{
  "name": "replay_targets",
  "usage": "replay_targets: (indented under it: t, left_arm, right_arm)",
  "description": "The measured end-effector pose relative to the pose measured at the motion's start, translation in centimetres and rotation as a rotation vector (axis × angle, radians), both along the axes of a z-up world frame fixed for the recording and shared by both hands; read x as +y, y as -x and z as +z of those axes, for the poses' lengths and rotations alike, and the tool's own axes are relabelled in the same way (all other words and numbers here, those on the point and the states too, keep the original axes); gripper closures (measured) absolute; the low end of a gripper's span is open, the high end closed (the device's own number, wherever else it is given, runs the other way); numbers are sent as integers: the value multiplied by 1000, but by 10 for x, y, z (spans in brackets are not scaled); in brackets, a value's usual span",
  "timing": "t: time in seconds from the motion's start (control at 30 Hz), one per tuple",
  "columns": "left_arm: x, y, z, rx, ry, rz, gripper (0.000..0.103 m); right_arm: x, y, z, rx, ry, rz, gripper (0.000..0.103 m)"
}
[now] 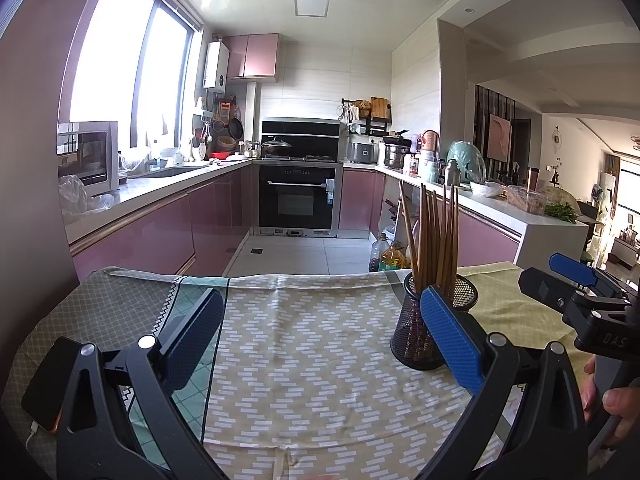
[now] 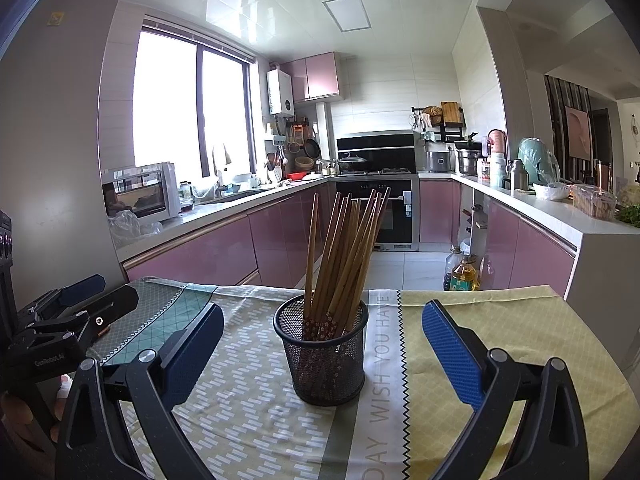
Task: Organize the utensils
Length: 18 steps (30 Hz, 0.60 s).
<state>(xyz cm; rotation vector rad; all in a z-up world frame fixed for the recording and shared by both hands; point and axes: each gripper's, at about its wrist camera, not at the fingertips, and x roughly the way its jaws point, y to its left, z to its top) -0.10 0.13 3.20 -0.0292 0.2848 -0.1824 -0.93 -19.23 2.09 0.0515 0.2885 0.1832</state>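
A black mesh cup (image 2: 325, 354) stands upright on the patterned tablecloth (image 2: 248, 412) and holds several wooden chopsticks (image 2: 344, 256). My right gripper (image 2: 322, 336) is open and empty, its blue pads on either side of the cup and a little short of it. In the left wrist view the cup (image 1: 416, 336) and the chopsticks (image 1: 434, 236) sit at the right, partly behind my right finger. My left gripper (image 1: 320, 320) is open and empty over bare cloth, left of the cup. The right gripper (image 1: 572, 284) shows at the right edge of the left wrist view.
A phone (image 1: 52, 384) on a cable lies at the table's left edge. The left gripper (image 2: 76, 312) shows at the left of the right wrist view. Oil bottles (image 2: 464, 268) stand on the floor beyond the table. Kitchen counters (image 2: 192, 216) line both sides behind.
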Motion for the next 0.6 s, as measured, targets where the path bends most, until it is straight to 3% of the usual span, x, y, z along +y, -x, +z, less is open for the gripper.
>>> replay_targets:
  t: [0.3, 0.43, 0.53, 0.6]
  left_arm:
    - [-1, 5, -1, -10, -23, 10, 6]
    - [4, -2, -4, 50, -26, 15, 6]
    - [11, -11, -14, 125, -39, 29, 6]
    - [18, -18, -22, 177, -55, 54, 6]
  right_arm:
    - [0, -1, -3, 5, 2, -7, 7]
    - [-8, -6, -9, 27, 34, -38, 7]
    - [-29, -21, -21, 109, 62, -91, 7]
    - [-47, -40, -36, 217, 104, -151, 7]
